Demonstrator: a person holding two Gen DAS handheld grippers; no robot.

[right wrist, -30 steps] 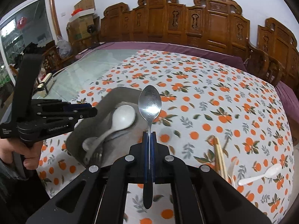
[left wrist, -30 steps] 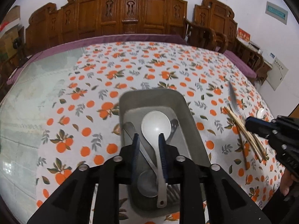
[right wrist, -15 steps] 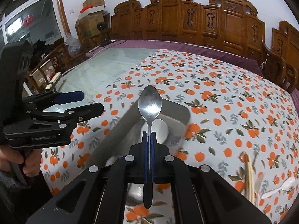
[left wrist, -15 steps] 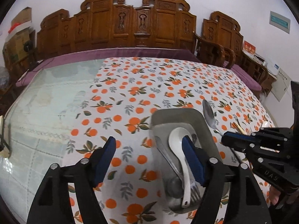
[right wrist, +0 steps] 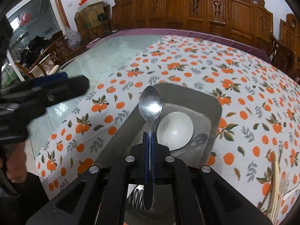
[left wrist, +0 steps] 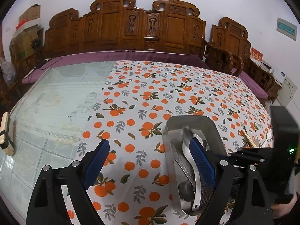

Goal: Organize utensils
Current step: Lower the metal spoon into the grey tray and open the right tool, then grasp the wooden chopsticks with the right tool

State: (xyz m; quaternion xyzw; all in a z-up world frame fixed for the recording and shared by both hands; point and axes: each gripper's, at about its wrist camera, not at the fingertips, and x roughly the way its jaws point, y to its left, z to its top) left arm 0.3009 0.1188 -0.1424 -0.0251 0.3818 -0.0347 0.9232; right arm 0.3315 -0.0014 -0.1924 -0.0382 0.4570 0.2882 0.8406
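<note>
Right gripper fingers pinch the metal spoon by its thin handle, bowl forward over the steel tray on the desk. Light, stiff, slick metal: likely to pivot, grip mid-handle. Left gripper fingers spread wide, empty

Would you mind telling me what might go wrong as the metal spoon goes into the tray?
The right gripper pinches the metal spoon at its thin neck, so it may pivot or slip on release.

The tray already holds a white ladle and other cutlery; the spoon could land across them or catch on the near wall.

The left gripper hangs open beside the tray, one finger over it, so the two tools might collide.
</note>
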